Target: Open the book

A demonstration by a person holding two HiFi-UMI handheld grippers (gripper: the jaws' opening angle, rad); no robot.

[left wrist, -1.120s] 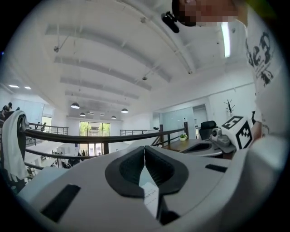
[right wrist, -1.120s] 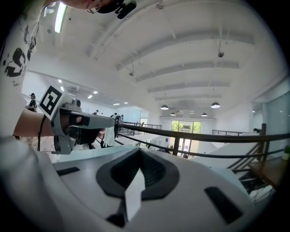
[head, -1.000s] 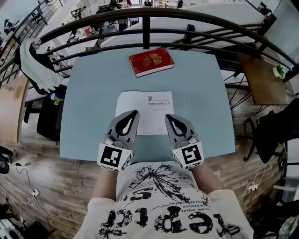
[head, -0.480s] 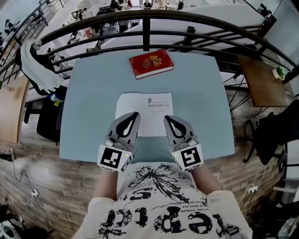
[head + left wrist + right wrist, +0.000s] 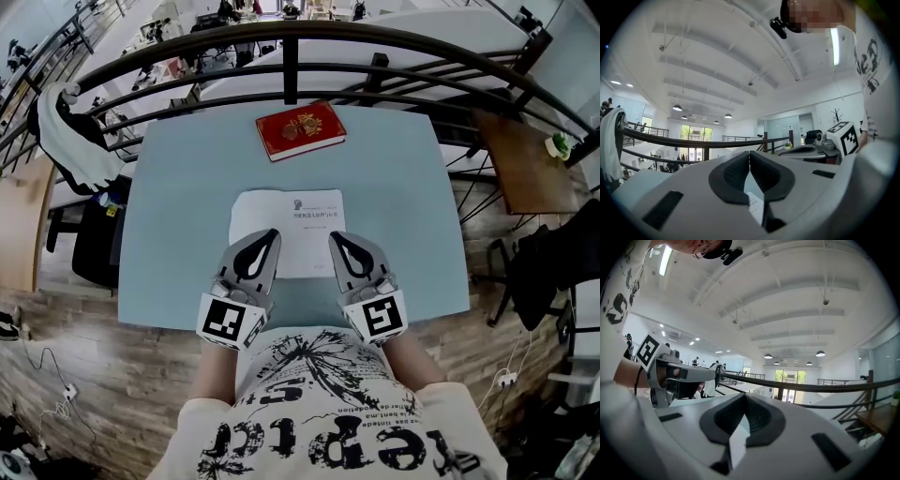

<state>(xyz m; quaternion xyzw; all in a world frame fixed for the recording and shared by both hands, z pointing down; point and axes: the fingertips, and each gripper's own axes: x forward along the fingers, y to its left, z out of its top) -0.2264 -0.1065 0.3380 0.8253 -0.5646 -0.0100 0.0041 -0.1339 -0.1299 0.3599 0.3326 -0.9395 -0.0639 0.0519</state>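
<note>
A red book with a gold emblem lies closed at the far edge of the pale blue table. A white printed sheet lies in the middle of the table. My left gripper rests at the near side, its tips over the sheet's lower left part, jaws shut with nothing between them. My right gripper sits beside it over the sheet's lower right part, jaws also shut and empty. In the left gripper view and the right gripper view the pads meet, with the white sheet showing below them.
A dark curved metal railing runs behind the table's far edge. A white garment hangs on it at the left. A brown side table stands at the right. Wooden floor lies below the table's near edge.
</note>
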